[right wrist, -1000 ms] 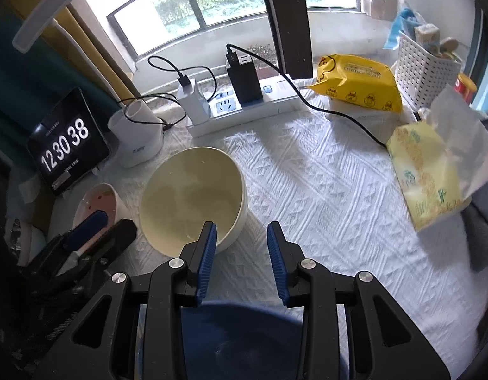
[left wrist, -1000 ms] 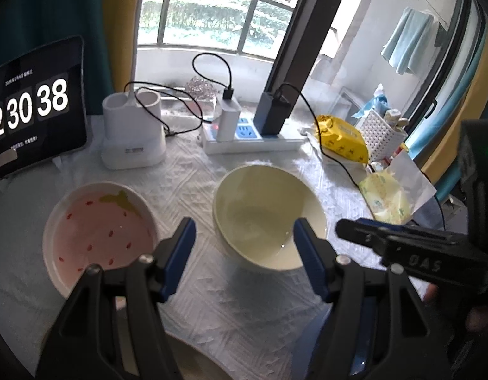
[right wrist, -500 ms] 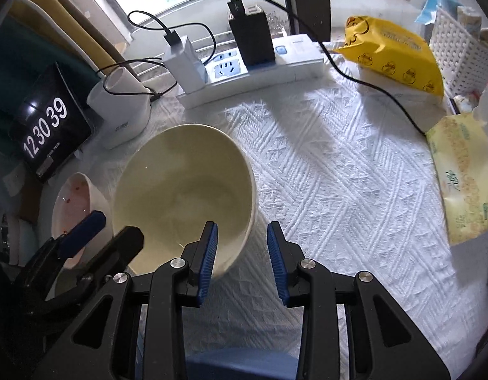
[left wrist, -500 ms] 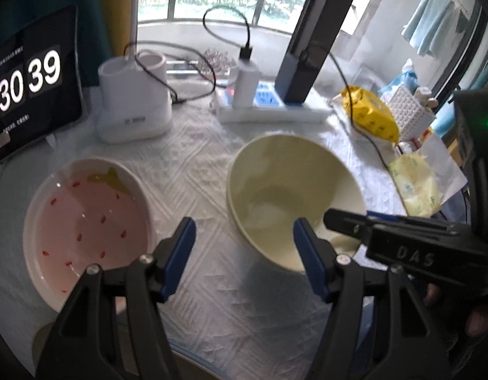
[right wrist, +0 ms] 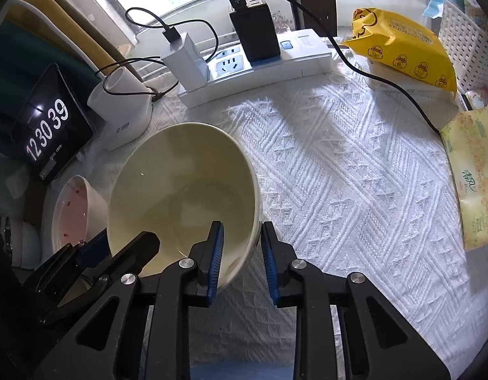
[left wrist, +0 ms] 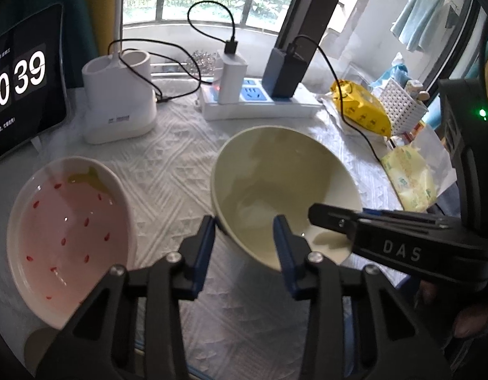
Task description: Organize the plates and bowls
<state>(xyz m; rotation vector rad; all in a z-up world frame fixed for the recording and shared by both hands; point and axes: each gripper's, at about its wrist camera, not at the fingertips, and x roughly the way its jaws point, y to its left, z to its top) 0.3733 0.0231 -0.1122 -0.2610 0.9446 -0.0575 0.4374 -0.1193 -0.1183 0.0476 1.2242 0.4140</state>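
Two bowls sit apart on the white tablecloth (right wrist: pixel 354 174), not yet stacked. Both your grippers have just been closing astride the cream bowl's (right wrist: pixel 180 183) near rim: left gripper (left wrist: pixel 244 240) on its left side, right gripper (right wrist: pixel 240 250) on its right, pads not visibly pressing. The strawberry bowl (left wrist: pixel 66 231) waits leftward. Charger cables (right wrist: pixel 380 76) trail behind.

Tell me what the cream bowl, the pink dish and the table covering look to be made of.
Cream bowl: likely glazed ceramic; smooth, glossy, with soft highlights inside.
Pink dish: likely glazed ceramic too; shiny white rim, painted red flecks.
Table covering: white woven or quilted fabric, matte, with raised diamond pattern.
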